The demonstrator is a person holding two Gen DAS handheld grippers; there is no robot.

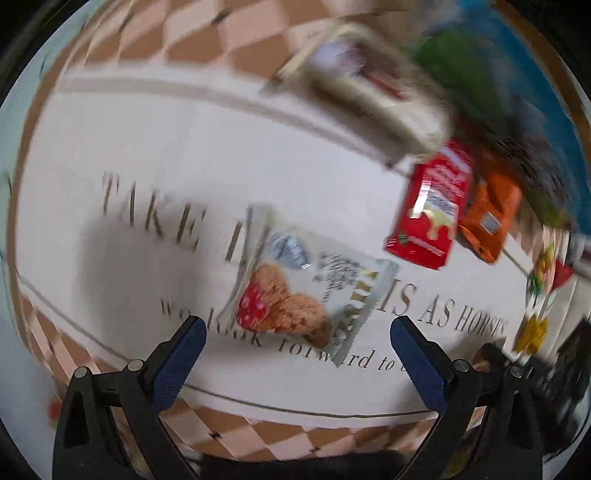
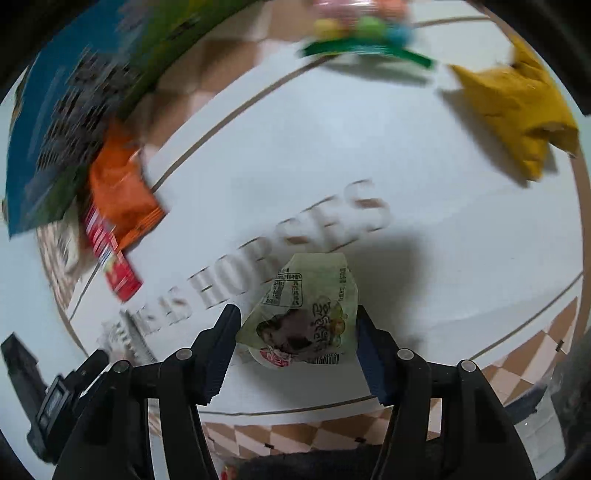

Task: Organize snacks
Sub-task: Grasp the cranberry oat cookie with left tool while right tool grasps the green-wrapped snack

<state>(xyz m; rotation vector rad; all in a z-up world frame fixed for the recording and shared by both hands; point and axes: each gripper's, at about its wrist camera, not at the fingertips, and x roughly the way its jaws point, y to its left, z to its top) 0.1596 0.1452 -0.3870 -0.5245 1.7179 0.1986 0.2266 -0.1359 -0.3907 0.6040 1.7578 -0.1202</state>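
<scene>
My left gripper (image 1: 297, 334) is open and empty above a white cookie packet (image 1: 306, 280) that lies flat on the white printed mat (image 1: 177, 140). A red packet (image 1: 430, 210) and an orange packet (image 1: 489, 218) lie side by side to the right. My right gripper (image 2: 297, 328) is shut on a pale green snack packet (image 2: 306, 317), held between both pads above the mat (image 2: 424, 221). In the right wrist view the orange packet (image 2: 122, 192) and red packet (image 2: 110, 258) lie at the left, and a yellow packet (image 2: 517, 107) lies at the far right.
A beige box (image 1: 373, 96) with snacks stands at the back in the left wrist view, with green and blue bags (image 1: 480, 74) behind. A colourful candy packet (image 2: 365, 33) lies at the top of the right wrist view. A blue-green bag (image 2: 66, 110) is at the left. Both views are blurred.
</scene>
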